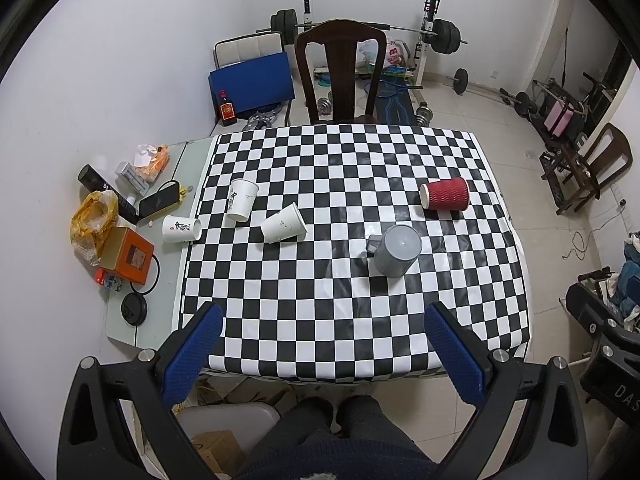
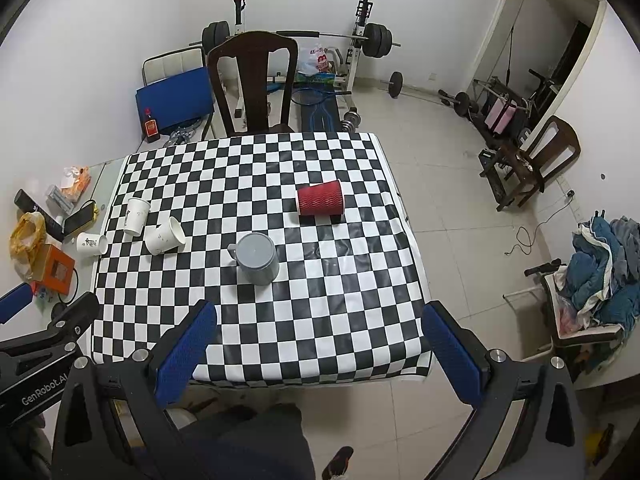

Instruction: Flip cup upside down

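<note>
A grey mug (image 1: 396,250) (image 2: 257,258) stands upside down, base up, near the middle of the checkered table (image 1: 340,320) (image 2: 300,320). A red ribbed paper cup (image 1: 445,194) (image 2: 320,199) lies on its side at the right. Three white paper cups sit at the left: one standing (image 1: 241,199) (image 2: 136,216), one on its side (image 1: 284,224) (image 2: 165,236), one on its side off the cloth (image 1: 181,229) (image 2: 92,243). My left gripper (image 1: 324,354) and right gripper (image 2: 320,354) are both open and empty, held above the table's near edge.
A dark wooden chair (image 1: 340,76) (image 2: 253,84) stands behind the table. Clutter lies on the left strip: an orange box (image 1: 127,255), a yellow bag (image 1: 93,220), a phone (image 1: 159,200), a black lid (image 1: 134,309). Weights and a barbell rack (image 1: 430,36) stand at the back.
</note>
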